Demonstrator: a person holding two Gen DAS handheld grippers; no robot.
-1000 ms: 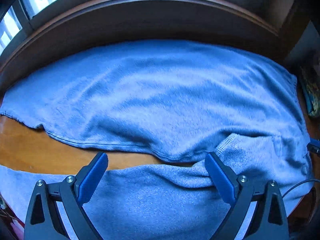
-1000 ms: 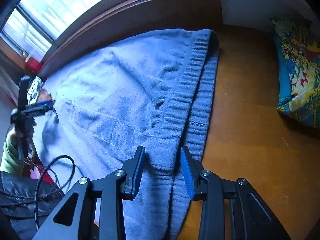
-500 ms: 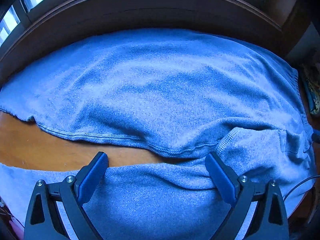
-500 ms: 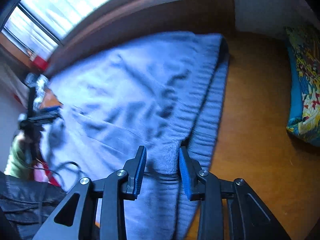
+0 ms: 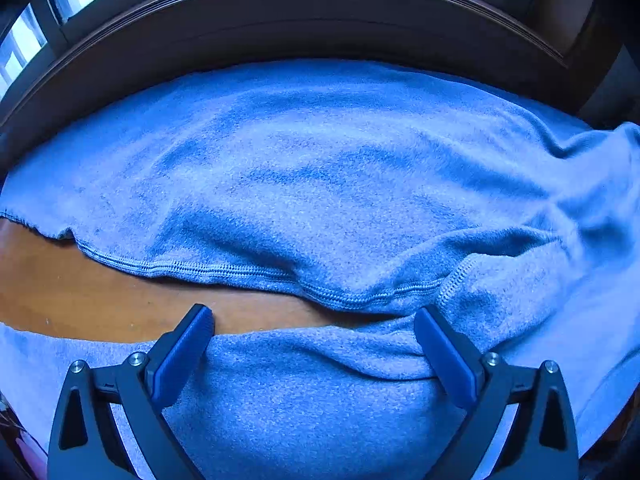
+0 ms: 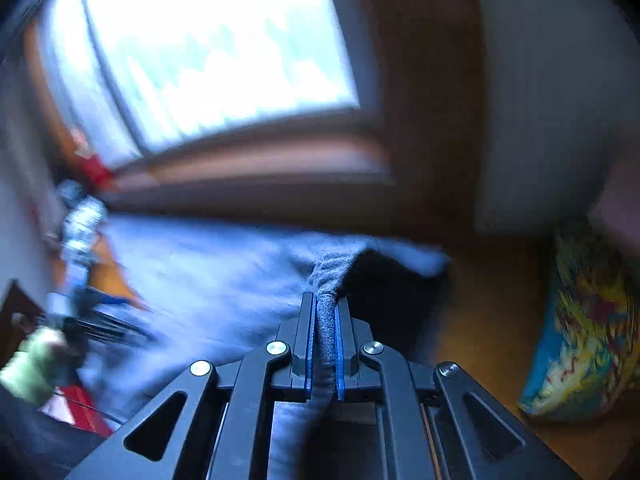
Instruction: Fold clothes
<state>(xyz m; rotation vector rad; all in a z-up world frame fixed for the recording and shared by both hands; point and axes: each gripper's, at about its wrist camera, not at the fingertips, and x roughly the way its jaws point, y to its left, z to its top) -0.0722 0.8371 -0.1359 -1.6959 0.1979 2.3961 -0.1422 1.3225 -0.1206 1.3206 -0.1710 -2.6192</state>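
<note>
Blue fleece trousers (image 5: 320, 184) lie spread on a wooden table (image 5: 80, 300) below a window. My left gripper (image 5: 314, 336) is open, its jaws wide apart over the near trouser leg, beside the crotch seam (image 5: 360, 296). My right gripper (image 6: 323, 308) is shut on the ribbed waistband (image 6: 328, 280) and holds it lifted off the table; the trousers (image 6: 208, 276) hang from it, blurred by motion. The lifted waist end shows at the right edge of the left wrist view (image 5: 616, 148).
A dark window sill (image 5: 320, 32) runs along the table's far edge. A colourful cushion (image 6: 584, 332) lies on the table at the right. The person's other hand and left gripper (image 6: 76, 280) show at the left of the right wrist view.
My right gripper has shut on the waistband and lifted it up fast. My left gripper has stayed open and moved slightly closer to the cloth.
</note>
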